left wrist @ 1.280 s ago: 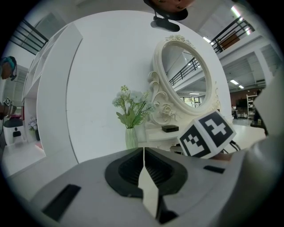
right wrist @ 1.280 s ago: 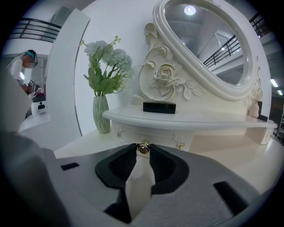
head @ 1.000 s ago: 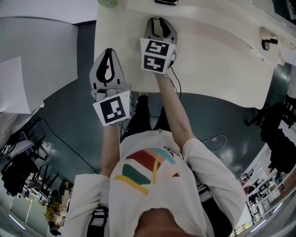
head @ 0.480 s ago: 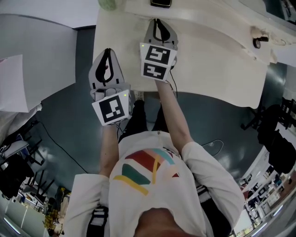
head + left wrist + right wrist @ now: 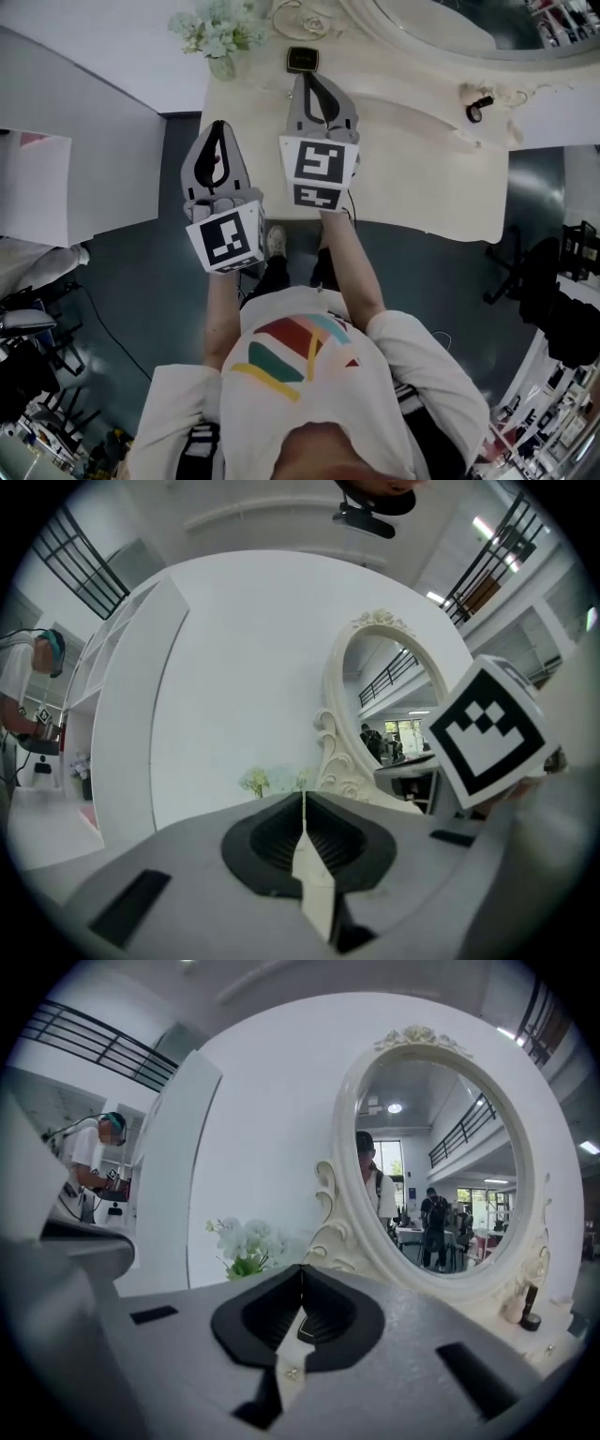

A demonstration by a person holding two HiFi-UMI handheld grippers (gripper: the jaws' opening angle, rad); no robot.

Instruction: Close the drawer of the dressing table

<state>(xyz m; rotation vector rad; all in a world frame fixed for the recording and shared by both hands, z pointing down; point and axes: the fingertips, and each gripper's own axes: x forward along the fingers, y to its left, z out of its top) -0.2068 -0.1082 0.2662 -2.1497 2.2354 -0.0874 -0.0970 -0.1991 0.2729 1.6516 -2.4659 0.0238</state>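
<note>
Left gripper is held fwd on an outstretched arm, jaws pressed together w/ nothing between them; it is pointed roughly level at the white wall, just off the left edge of the dressing table, over the grey floor; right gripper is held further fwd, above the table top, and is aimed at the oval mirror and the white flowers; its jaws are likewise clenched and empty; the drawer itself cannot be made out from above, as only the table's front edge is seen, crossed by the right forearm.

Vs. 1 s ago: both grippers are seen lifted; the right jaws have just been closing, w/ nothing caught between them, whereas a gap was shown earlier; the left jaws are unchanged; the table is now seen from further off, so the flowers, a small dark square item and the mirror rim, cut off before, are brought into the head view.
</note>
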